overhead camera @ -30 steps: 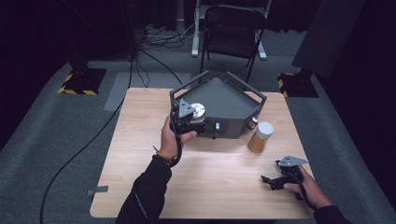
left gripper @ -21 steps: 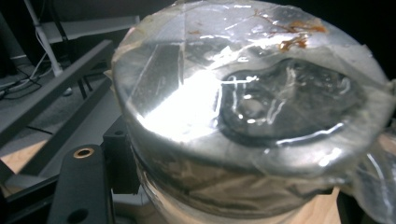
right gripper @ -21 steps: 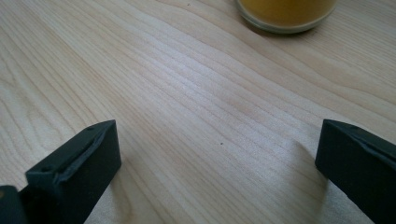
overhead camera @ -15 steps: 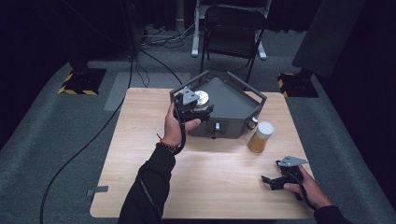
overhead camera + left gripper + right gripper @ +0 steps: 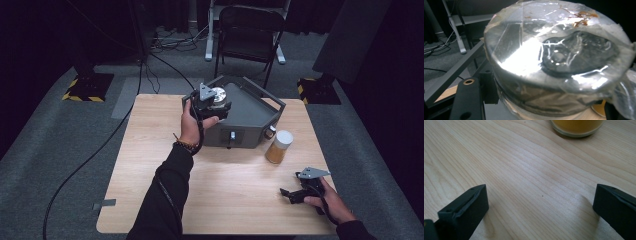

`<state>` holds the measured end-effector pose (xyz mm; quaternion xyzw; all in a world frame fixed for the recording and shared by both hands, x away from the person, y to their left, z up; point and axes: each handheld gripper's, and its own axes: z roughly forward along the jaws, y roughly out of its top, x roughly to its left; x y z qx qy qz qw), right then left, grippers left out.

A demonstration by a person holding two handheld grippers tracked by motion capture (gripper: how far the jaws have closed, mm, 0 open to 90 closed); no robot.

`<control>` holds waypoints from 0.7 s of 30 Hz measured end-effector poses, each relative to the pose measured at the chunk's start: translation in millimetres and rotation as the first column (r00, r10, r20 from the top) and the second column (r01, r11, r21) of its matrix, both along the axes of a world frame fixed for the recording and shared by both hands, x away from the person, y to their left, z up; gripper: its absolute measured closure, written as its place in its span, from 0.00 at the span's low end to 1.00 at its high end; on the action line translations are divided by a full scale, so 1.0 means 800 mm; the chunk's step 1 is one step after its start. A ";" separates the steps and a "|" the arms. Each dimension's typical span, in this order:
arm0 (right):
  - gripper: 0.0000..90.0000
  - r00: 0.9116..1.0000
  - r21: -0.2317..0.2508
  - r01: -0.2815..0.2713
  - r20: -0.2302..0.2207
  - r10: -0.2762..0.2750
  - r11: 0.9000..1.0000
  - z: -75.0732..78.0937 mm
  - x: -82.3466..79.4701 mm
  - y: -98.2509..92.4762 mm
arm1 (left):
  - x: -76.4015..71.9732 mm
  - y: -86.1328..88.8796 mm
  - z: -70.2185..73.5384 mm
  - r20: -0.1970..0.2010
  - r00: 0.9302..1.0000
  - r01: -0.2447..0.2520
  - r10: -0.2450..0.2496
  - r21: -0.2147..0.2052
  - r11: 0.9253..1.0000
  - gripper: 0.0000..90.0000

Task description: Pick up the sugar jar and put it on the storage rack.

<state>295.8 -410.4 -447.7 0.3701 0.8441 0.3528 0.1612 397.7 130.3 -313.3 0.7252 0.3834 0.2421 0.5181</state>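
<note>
L gripper (image 5: pixel 212 100) w/ wrapped dish (image 5: pixel 554 57) moved further back.

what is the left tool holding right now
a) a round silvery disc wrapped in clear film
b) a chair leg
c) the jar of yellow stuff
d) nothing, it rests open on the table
a: the left tool is raised over the grey box, clamped on a round film-wrapped disc, while the yellow jar stands apart on the table.

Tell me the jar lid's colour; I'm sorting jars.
White, over amber contents; the jar shows best in the high view.
</note>
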 end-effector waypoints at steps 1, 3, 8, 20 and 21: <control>0.00 1.000 0.000 0.000 0.000 0.000 1.000 0.000 0.000 0.000 | 0.002 -0.001 0.000 0.001 1.000 -0.003 0.003 0.001 1.000 0.34; 0.00 1.000 0.000 0.000 0.000 0.000 1.000 0.000 0.000 0.000 | 0.006 -0.002 -0.002 0.003 1.000 -0.009 0.009 -0.007 1.000 0.34; 0.00 1.000 0.000 0.000 0.001 0.000 1.000 0.000 -0.001 0.000 | 0.015 -0.010 -0.004 0.000 1.000 -0.027 0.027 0.004 1.000 0.34; 0.00 1.000 0.000 0.000 0.000 0.000 1.000 0.000 -0.001 -0.001 | 0.035 -0.021 -0.014 -0.038 0.997 -0.062 0.064 0.057 0.996 0.34; 0.00 1.000 0.001 0.000 0.001 0.000 1.000 0.000 -0.001 -0.001 | 0.036 -0.022 -0.016 -0.042 0.997 -0.065 0.067 0.058 0.996 0.34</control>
